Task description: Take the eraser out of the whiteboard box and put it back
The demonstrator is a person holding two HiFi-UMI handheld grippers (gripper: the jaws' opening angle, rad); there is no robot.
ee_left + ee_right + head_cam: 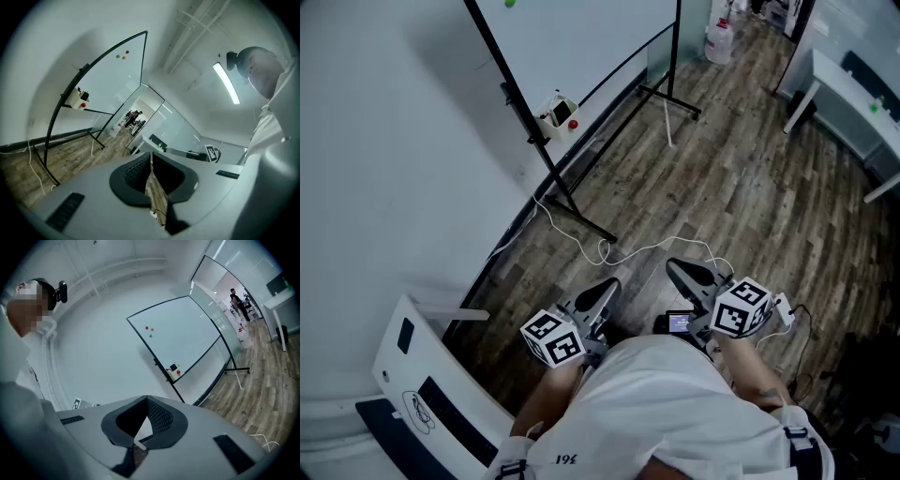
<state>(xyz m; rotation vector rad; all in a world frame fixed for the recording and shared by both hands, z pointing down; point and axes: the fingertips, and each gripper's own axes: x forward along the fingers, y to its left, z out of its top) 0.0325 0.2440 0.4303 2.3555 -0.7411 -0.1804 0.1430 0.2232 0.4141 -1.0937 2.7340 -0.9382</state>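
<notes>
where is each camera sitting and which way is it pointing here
Head view: on the person's head, steeply down at floor and whiteboard; shows shirt, left gripper, right gripper.
Left gripper view: on the left gripper, along its shut jaws toward the whiteboard; person's head at right.
Right gripper view: on the right gripper, past shut jaws toward the whiteboard; head at left.
All three share the whiteboard box.
</notes>
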